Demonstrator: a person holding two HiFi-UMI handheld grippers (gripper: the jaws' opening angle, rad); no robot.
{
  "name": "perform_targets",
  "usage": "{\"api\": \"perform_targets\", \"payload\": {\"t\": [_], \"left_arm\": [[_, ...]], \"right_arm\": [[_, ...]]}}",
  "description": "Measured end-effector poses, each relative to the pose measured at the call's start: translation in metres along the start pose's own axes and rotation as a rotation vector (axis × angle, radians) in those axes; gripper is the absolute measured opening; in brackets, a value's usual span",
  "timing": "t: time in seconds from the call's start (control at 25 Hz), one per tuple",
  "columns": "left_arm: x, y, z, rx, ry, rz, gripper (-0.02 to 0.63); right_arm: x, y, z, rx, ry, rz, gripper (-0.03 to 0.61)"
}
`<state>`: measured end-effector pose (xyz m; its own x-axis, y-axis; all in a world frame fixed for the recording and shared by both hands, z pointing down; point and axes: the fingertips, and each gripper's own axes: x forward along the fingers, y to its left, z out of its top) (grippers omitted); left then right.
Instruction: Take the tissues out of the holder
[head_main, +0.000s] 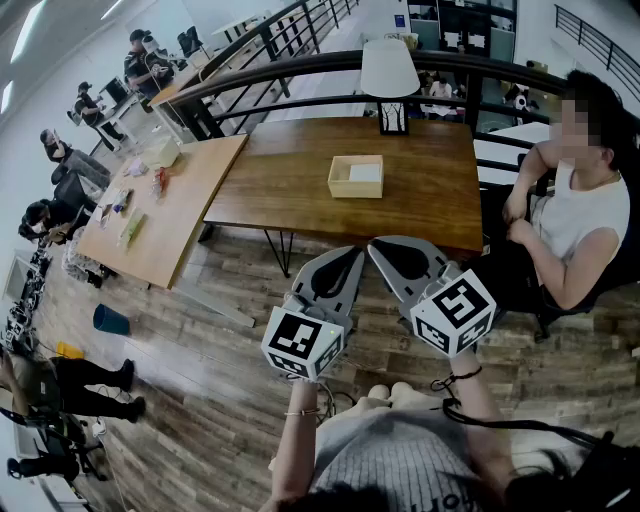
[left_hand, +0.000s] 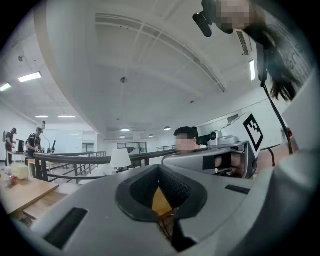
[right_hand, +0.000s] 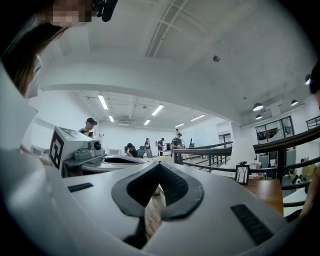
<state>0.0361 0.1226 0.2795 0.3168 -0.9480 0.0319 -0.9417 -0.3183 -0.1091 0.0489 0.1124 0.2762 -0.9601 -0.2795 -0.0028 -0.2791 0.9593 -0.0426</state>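
Wooden counter (head_main: 300, 180) is carrying tissue holder (head_main: 337, 180) and lamp (head_main: 389, 68) beside railing (head_main: 300, 70); left gripper (head_main: 352, 255) and right gripper (head_main: 380, 246), fingers together and empty, are hovering over plank floor (head_main: 200, 400).

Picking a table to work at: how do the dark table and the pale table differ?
The dark table carries only a holder and a lamp; the pale table is strewn with small items. The dark table stands straight ahead; the pale table lies off to the left. Both are wooden and rectangular.
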Motion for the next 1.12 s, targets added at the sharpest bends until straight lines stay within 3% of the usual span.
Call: {"api": "perform_targets", "payload": {"t": [0.48, 0.64, 0.96, 1.12], "left_arm": [[-0.001, 0.001, 0.012, -0.006, -0.037, 0.007, 0.008], [0.000, -0.004, 0.019, 0.038, -0.053, 0.001, 0.008], [-0.006, -0.004, 0.026, -0.051, -0.165, -0.011, 0.008], [-0.001, -0.004, 0.019, -0.018, -0.100, -0.001, 0.008]], "right_arm": [[0.000, -0.001, 0.003, 0.014, -0.002, 0.018, 0.012], [-0.003, -0.003, 0.007, 0.022, -0.002, 0.033, 0.012], [-0.009, -0.004, 0.000, 0.033, 0.018, 0.052, 0.012], [-0.011, -0.009, -0.004, 0.044, 0.015, 0.073, 0.012]]}}
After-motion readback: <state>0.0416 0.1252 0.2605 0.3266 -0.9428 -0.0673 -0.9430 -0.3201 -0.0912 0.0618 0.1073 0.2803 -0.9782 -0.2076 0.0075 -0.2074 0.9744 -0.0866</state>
